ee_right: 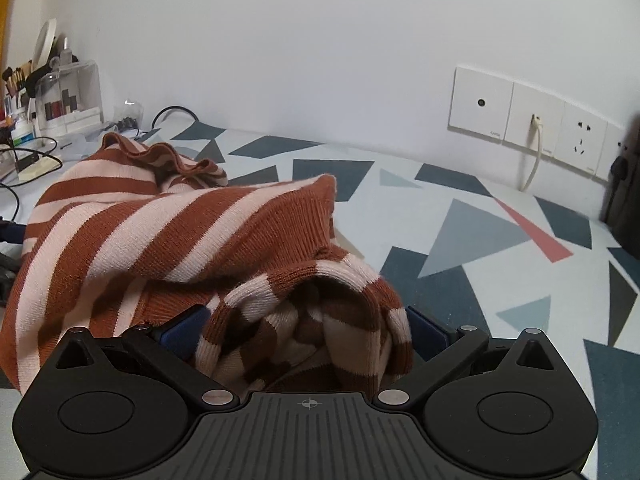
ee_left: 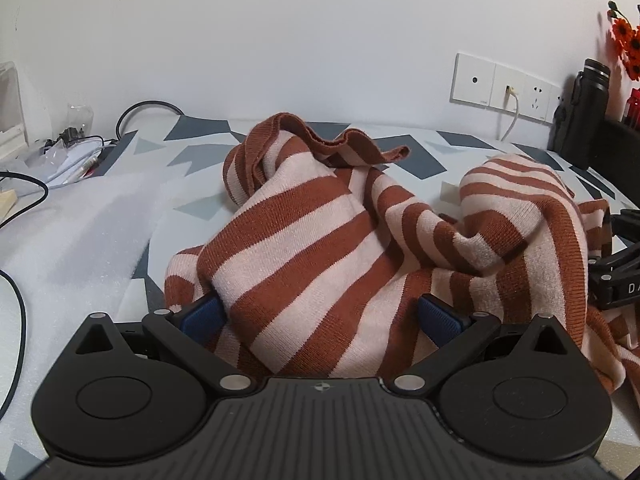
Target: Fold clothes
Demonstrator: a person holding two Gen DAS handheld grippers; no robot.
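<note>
A bench (ee_right: 460, 240) covered in a triangle-patterned cloth, holding a crumpled striped sweater (ee_left: 320, 248), white foam sheet (ee_left: 80, 232) and cables (ee_left: 24, 200).

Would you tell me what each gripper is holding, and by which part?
Neither has closed yet. The left gripper straddles a bunched fold of the sweater; the right gripper straddles a sleeve-like opening. Jaws stand wide.
</note>
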